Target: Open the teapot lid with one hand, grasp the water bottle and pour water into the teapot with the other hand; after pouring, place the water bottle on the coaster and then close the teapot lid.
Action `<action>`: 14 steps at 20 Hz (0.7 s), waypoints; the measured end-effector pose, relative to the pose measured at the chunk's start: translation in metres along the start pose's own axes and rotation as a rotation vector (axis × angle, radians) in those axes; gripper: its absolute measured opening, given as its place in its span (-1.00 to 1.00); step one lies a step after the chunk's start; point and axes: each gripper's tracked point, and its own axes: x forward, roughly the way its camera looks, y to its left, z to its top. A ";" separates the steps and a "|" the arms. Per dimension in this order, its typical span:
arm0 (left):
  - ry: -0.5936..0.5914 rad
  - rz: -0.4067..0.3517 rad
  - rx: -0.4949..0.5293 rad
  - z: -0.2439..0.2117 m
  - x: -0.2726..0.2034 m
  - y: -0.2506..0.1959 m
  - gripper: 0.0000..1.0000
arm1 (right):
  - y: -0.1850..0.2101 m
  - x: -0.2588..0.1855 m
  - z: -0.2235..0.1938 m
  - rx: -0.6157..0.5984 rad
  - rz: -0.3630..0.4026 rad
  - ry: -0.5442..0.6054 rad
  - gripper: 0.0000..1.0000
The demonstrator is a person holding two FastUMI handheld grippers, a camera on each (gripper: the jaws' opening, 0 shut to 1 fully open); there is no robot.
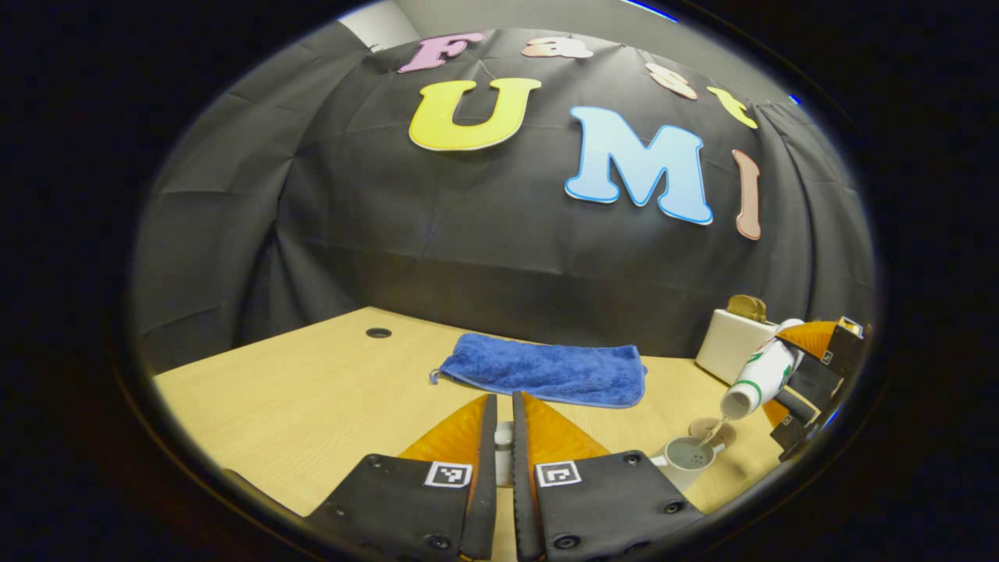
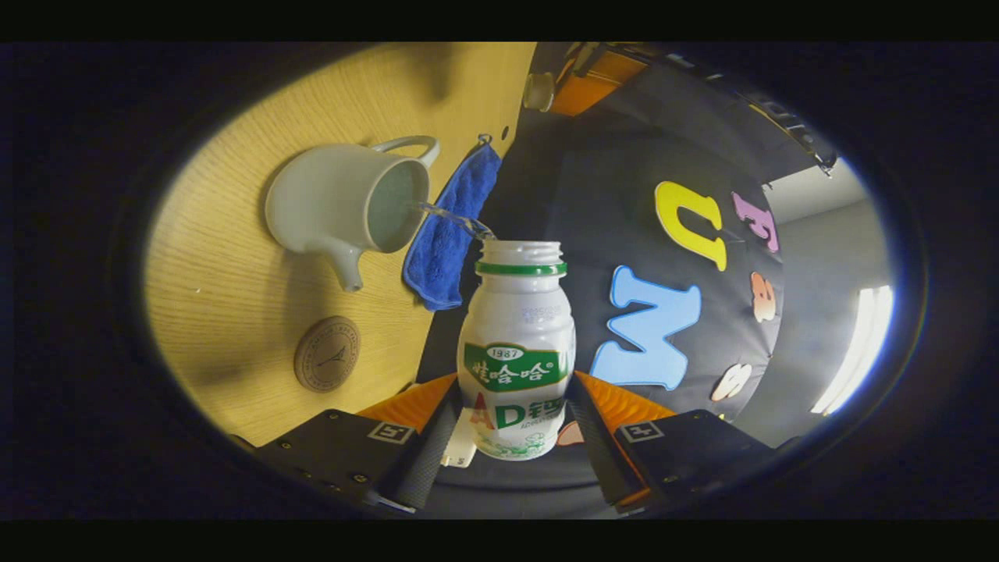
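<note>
My right gripper [image 2: 515, 437] is shut on a white water bottle [image 2: 515, 351] with a green band, tipped over the open white teapot [image 2: 335, 203]. A thin stream of water [image 2: 456, 220] runs from the bottle's mouth into the pot. Below the spout on the table lies a round brown coaster [image 2: 327, 353]. My left gripper [image 1: 503, 402] holds the small white teapot lid [image 1: 503, 441] between its nearly closed fingers, raised off to the left of the teapot [image 1: 687, 457]. In the left gripper view, the bottle [image 1: 761, 378] and the right gripper [image 1: 784, 375] are at the far right, with the coaster [image 1: 706, 427] behind the pot.
A folded blue towel [image 1: 546, 371] lies on the wooden table [image 1: 312, 390] near the back wall. A white box [image 1: 730, 343] with something brown on top stands at the back right. A small round hole [image 1: 378, 332] marks the tabletop at the back left.
</note>
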 end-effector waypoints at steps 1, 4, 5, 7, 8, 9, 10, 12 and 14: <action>0.001 0.000 0.000 0.000 0.000 0.000 -0.61 | 0.000 0.000 0.000 -0.007 -0.003 -0.001 0.60; 0.002 -0.004 -0.001 -0.001 0.000 -0.001 -0.61 | -0.002 0.001 0.000 -0.033 -0.010 -0.006 0.60; 0.002 -0.005 0.000 0.000 -0.001 -0.001 -0.61 | -0.004 0.001 0.000 -0.042 -0.011 -0.008 0.60; 0.002 -0.006 0.000 0.000 0.000 -0.001 -0.61 | -0.004 0.002 0.000 -0.061 -0.015 -0.013 0.60; 0.002 -0.007 0.000 -0.001 0.000 -0.001 -0.61 | -0.005 0.002 0.001 -0.071 -0.018 -0.017 0.60; 0.002 -0.008 0.000 -0.001 0.000 -0.002 -0.68 | -0.006 0.002 0.000 -0.079 -0.022 -0.020 0.60; 0.003 -0.009 0.000 -0.001 0.000 -0.002 -0.61 | -0.007 0.002 0.001 -0.087 -0.025 -0.024 0.60; 0.005 -0.011 0.000 -0.001 0.000 -0.003 -0.61 | -0.008 0.003 0.002 -0.100 -0.029 -0.029 0.60; 0.005 -0.012 0.001 -0.001 -0.001 -0.003 -0.61 | -0.008 0.002 0.001 -0.110 -0.031 -0.032 0.60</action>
